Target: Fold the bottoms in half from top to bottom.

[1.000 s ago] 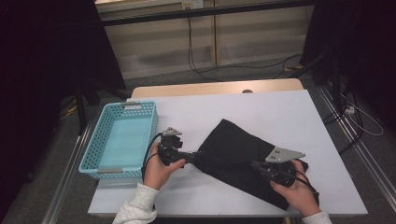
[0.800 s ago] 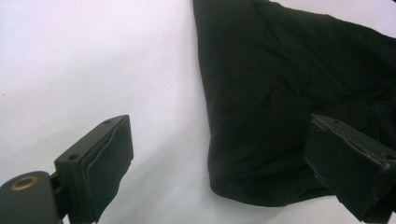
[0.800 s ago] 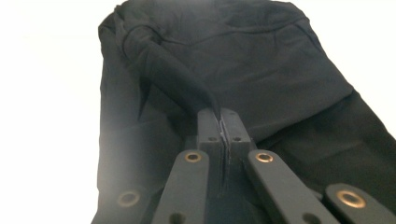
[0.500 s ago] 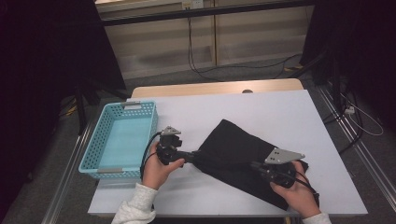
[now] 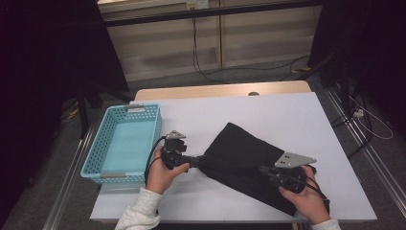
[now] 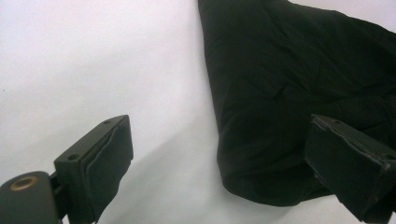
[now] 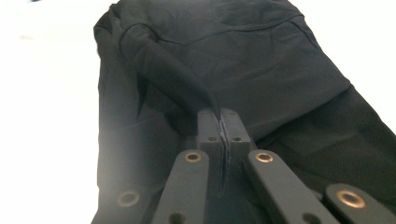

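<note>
A black cloth (image 5: 244,153) lies slantwise on the white table (image 5: 287,110), running from the middle toward the near right corner. My left gripper (image 5: 197,162) lies low at the cloth's left end. In the left gripper view its jaws stand wide apart (image 6: 217,123), and the cloth's rounded end (image 6: 289,84) lies between them, close to the right jaw, with no pad pressing on it. My right gripper (image 5: 264,170) sits on the cloth's near right part. Its jaws (image 7: 219,112) are shut on a raised fold of the cloth (image 7: 243,60).
A turquoise plastic basket (image 5: 143,111) stands at the table's left edge, just left of my left hand. A pale wooden strip (image 5: 220,91) runs along the far edge. Bare white tabletop lies beyond and right of the cloth. Cables lie on the floor behind.
</note>
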A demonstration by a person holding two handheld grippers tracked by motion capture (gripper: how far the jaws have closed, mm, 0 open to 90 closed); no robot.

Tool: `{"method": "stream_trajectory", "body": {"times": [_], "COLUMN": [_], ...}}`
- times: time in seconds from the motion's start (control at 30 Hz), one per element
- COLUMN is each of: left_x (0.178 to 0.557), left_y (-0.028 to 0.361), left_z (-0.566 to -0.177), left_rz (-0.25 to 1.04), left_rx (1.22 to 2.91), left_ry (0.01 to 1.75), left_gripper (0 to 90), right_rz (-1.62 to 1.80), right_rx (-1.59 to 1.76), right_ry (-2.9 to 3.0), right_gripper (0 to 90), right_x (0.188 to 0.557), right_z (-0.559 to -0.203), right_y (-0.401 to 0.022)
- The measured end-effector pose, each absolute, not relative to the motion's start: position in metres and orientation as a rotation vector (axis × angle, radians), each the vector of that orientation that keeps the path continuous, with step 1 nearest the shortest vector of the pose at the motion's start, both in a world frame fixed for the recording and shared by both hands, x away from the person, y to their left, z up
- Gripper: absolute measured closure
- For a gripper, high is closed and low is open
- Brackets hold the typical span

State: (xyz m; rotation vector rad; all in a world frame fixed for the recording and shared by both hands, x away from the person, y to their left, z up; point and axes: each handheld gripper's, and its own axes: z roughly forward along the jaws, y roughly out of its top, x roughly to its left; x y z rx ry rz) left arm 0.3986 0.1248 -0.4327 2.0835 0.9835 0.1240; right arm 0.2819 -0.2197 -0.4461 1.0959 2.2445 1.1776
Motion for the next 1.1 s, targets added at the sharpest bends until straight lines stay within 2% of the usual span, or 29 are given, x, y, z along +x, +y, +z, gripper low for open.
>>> {"method": "stream_trajectory", "body": {"times": [1.1], "left_x": [0.399], "left_y": [0.128], "left_z": [-0.433], "left_rz": [0.116], "left_rx": [2.068], "left_ry": [1.007], "left_gripper": [8.4], "right_rz": [1.179], "right_rx": [1.101], "right_ry": [2.237], "right_gripper": [89.1], "right_x": [0.27], "right_z": [-0.445], "right_y": [-0.228]}}
